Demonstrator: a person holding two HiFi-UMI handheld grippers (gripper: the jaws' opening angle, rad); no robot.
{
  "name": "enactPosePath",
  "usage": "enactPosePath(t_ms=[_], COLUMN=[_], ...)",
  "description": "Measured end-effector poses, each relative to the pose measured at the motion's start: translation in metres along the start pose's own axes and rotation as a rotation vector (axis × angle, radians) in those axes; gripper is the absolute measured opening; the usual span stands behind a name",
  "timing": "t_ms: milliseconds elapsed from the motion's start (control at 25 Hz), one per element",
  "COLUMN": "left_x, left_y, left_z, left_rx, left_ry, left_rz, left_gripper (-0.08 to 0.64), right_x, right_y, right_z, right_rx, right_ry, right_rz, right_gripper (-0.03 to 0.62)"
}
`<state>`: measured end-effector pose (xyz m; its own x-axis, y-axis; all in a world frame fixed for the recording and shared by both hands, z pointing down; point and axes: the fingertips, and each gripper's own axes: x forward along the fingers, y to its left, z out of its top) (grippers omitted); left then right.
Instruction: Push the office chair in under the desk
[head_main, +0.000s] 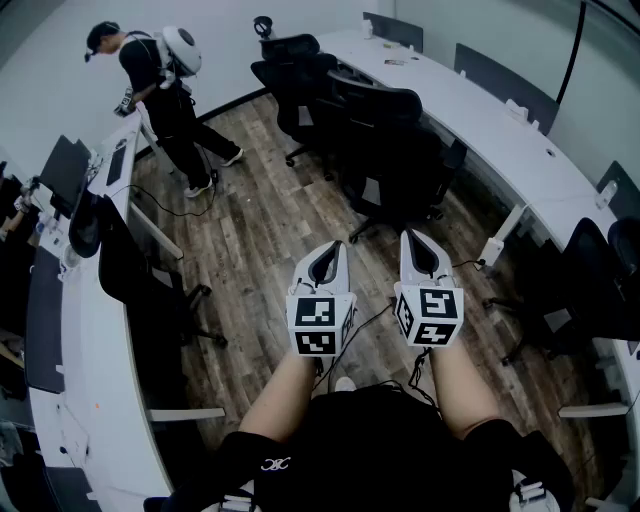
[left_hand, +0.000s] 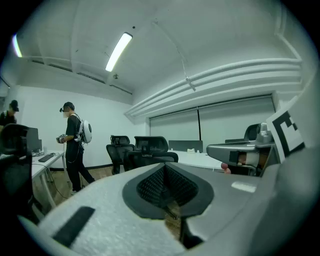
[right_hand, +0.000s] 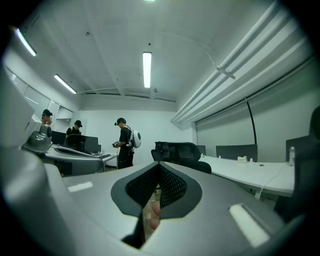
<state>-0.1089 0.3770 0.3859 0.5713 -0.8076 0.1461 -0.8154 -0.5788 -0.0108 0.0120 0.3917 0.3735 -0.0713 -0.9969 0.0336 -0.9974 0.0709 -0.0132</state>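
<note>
The left gripper (head_main: 331, 252) and the right gripper (head_main: 417, 241) hold their jaws closed and empty, pointing toward the office chair (head_main: 385, 150) beside the bench (head_main: 520, 150) edge.

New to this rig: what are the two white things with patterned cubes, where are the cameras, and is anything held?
A person, not a robot, holds a two-jaw tool in each hand: the left gripper and the right gripper; the cubes belong to them. One picture comes from a camera on the person's head, looking down; the other two from cameras riding on the grippers. Both are shut and hold nothing. Ahead stands a black office chair beside a long white desk. Another person stands further off.
</note>
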Motion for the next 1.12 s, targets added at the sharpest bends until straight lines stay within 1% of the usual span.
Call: enactPosePath(t_ms=[120,200,280,400,480,600,760,880,1120], left_x=[-0.001,-0.001,-0.001,-0.001,-0.001,0.001,-0.001,0.0,0.005], left_y=[-0.001,0.001,0.005,0.015,0.023,0.039,0.06,0.077,0.102], left_z=[-0.001,-0.002,-0.004,-0.004,-0.003,-0.001,-0.004,-0.005,-0.014], left_rx=[-0.001,0.0,0.001,0.003,0.003,0.004,0.012,0.024,0.009], left_ry=[0.002,0.005,0.007,0.007,0.006,0.005,0.006,0.007,0.021], left_rz=[0.01,0.016,0.02,0.031,0.037,0.04,0.044,0.041,0.032], left_gripper=[0.009,0.009,0.009,0.009,0.009,0.009,0.009,0.009,0.009], right_x=[0.0,0.002,0.003,0.007,0.012,0.023,0.033,0.042,0.054], right_y=[0.004,0.014,0.024,0.037,0.045,0.051,0.047,0.049,0.065], right_z=[-0.003,-0.006,-0.008,-0.012,-0.013,-0.011,-0.003,-0.001,-0.015], right_rx=[-0.01,-0.008,-0.026,-0.067,-0.071,-0.049,0.034,0.081,0.068], right_ry=[0.009,0.015,0.02,0.026,0.028,0.019,-0.046,-0.063,-0.03], right_rz=[0.026,0.083,0.124,0.147,0.155,0.14,0.067,0.038,0.027], right_gripper=[0.008,0.009,0.009,0.009,0.009,0.009,0.009,0.009,0.009])
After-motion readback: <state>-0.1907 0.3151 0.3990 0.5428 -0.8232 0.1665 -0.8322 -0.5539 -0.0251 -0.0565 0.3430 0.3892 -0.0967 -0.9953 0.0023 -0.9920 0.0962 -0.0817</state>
